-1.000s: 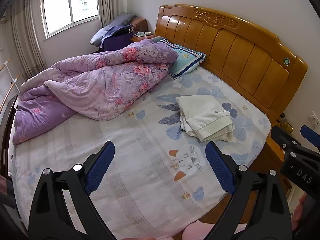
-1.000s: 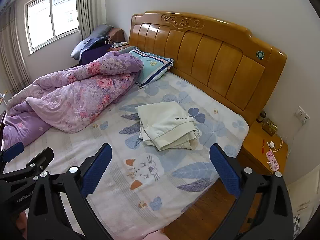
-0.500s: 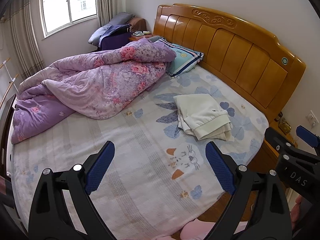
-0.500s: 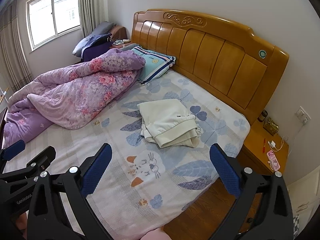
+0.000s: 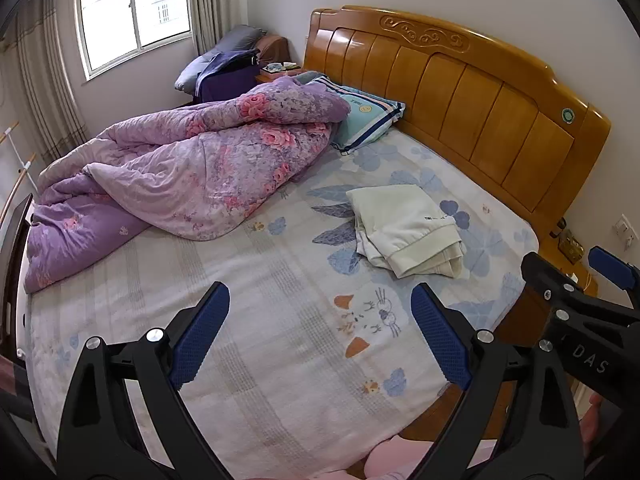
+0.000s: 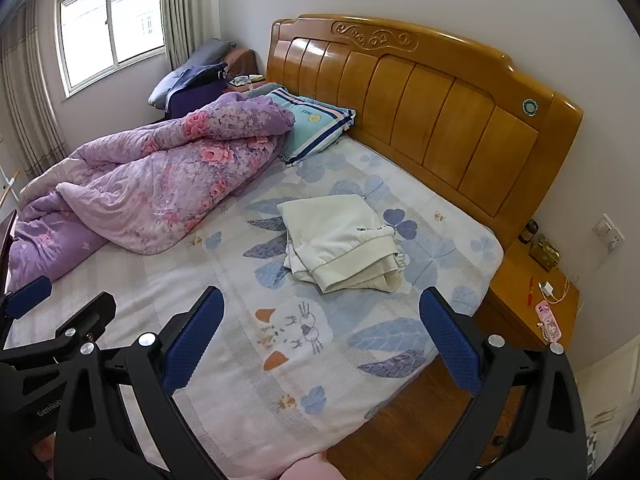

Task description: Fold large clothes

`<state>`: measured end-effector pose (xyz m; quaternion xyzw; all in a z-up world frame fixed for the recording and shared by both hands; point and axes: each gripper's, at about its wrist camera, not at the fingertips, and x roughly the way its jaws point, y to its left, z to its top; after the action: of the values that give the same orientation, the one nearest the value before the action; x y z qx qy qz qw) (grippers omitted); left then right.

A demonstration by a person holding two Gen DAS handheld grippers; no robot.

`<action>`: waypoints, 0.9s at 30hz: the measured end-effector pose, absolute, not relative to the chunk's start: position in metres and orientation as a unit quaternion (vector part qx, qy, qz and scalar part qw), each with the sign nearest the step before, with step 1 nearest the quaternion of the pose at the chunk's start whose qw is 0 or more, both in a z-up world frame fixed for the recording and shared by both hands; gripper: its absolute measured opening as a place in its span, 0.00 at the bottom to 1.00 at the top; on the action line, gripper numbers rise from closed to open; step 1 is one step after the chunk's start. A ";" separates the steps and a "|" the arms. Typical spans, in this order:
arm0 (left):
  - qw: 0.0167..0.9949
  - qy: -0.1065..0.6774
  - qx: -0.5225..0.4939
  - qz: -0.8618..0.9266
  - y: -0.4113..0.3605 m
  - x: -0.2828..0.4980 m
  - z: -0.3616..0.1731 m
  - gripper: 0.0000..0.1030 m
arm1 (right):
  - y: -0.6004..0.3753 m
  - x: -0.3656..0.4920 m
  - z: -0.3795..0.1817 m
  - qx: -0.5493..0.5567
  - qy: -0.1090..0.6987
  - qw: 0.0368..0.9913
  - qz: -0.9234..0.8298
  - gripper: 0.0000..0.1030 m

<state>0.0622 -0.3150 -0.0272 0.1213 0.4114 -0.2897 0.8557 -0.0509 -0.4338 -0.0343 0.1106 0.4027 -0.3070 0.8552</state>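
**Cream garment lies folded on the bed, both grippers empty**

Cream garment (image 5: 404, 228) rests on the patterned sheet (image 5: 280, 280) near the headboard (image 5: 460, 92), beside the purple quilt (image 5: 180, 168). It looks soft, light and floppy; the ribbed hem seems the firmest hold. Left gripper (image 5: 320, 336) and right gripper (image 6: 320, 336) hover spread wide, well short of it. Only the right view shows the nightstand (image 6: 532, 292).

Folded cream garment (image 5: 404, 230) on bed (image 5: 280, 320)

On the bed (image 5: 280, 340): one cream folded garment (image 5: 404, 228), one purple quilt (image 5: 192, 168), one striped pillow (image 5: 366, 114). Above it, two tools: left tool (image 5: 320, 336), right tool (image 6: 320, 336).
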 end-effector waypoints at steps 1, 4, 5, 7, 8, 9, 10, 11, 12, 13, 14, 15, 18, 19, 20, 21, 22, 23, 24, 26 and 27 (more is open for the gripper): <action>0.856 0.412 0.119 -0.288 -0.315 0.062 -0.027 0.90 | -0.434 -0.050 -0.035 0.109 0.403 0.855 -0.307 0.92; 0.855 0.412 0.118 -0.291 -0.315 0.062 -0.027 0.90 | -0.434 -0.049 -0.035 0.108 0.403 0.856 -0.306 0.92; 0.855 0.412 0.119 -0.291 -0.315 0.061 -0.027 0.90 | -0.434 -0.049 -0.034 0.107 0.403 0.856 -0.305 0.92; 0.855 0.412 0.120 -0.290 -0.315 0.062 -0.027 0.90 | -0.435 -0.048 -0.034 0.106 0.403 0.857 -0.304 0.92; 0.855 0.413 0.119 -0.290 -0.316 0.062 -0.027 0.90 | -0.435 -0.049 -0.034 0.105 0.404 0.857 -0.304 0.92; 0.855 0.413 0.119 -0.290 -0.316 0.062 -0.027 0.90 | -0.435 -0.048 -0.033 0.106 0.403 0.857 -0.304 0.92; 0.855 0.413 0.119 -0.290 -0.316 0.062 -0.027 0.90 | -0.435 -0.048 -0.034 0.106 0.403 0.857 -0.304 0.92; 0.855 0.413 0.120 -0.291 -0.315 0.061 -0.027 0.90 | -0.434 -0.048 -0.034 0.106 0.403 0.856 -0.305 0.92; 0.855 0.413 0.120 -0.290 -0.316 0.061 -0.027 0.90 | -0.434 -0.048 -0.033 0.106 0.403 0.856 -0.305 0.92; 0.855 0.413 0.121 -0.289 -0.316 0.062 -0.027 0.90 | -0.434 -0.049 -0.033 0.105 0.403 0.856 -0.306 0.92; 0.855 0.413 0.121 -0.289 -0.317 0.062 -0.027 0.90 | -0.434 -0.048 -0.033 0.106 0.403 0.856 -0.305 0.92; 0.855 0.414 0.119 -0.289 -0.316 0.062 -0.027 0.90 | -0.434 -0.048 -0.033 0.105 0.403 0.856 -0.305 0.92; 0.856 0.414 0.119 -0.288 -0.316 0.062 -0.027 0.90 | -0.438 -0.045 -0.033 0.103 0.404 0.857 -0.303 0.92; 0.855 0.414 0.119 -0.288 -0.316 0.062 -0.027 0.90 | -0.438 -0.045 -0.033 0.104 0.404 0.857 -0.303 0.92; 0.855 0.414 0.119 -0.288 -0.317 0.062 -0.027 0.90 | -0.438 -0.045 -0.033 0.105 0.404 0.857 -0.302 0.92; 0.855 0.415 0.119 -0.289 -0.317 0.062 -0.027 0.90 | -0.438 -0.044 -0.033 0.104 0.404 0.857 -0.301 0.92; 0.855 0.415 0.119 -0.289 -0.317 0.062 -0.028 0.90 | -0.439 -0.043 -0.033 0.103 0.404 0.857 -0.301 0.92; 0.855 0.414 0.119 -0.288 -0.317 0.062 -0.028 0.90 | -0.439 -0.043 -0.033 0.103 0.405 0.857 -0.301 0.92; 0.855 0.415 0.118 -0.289 -0.317 0.062 -0.028 0.90 | -0.439 -0.043 -0.033 0.102 0.405 0.857 -0.301 0.92; 0.853 0.418 0.118 -0.290 -0.317 0.063 -0.028 0.90 | -0.439 -0.043 -0.033 0.102 0.405 0.857 -0.301 0.92; 0.853 0.418 0.118 -0.290 -0.317 0.063 -0.029 0.90 | -0.438 -0.043 -0.033 0.102 0.405 0.857 -0.301 0.92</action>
<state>0.0627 -0.3165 -0.0288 0.1175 0.4184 -0.2896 0.8528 -0.0426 -0.4384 -0.0331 0.1024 0.4053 -0.3012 0.8570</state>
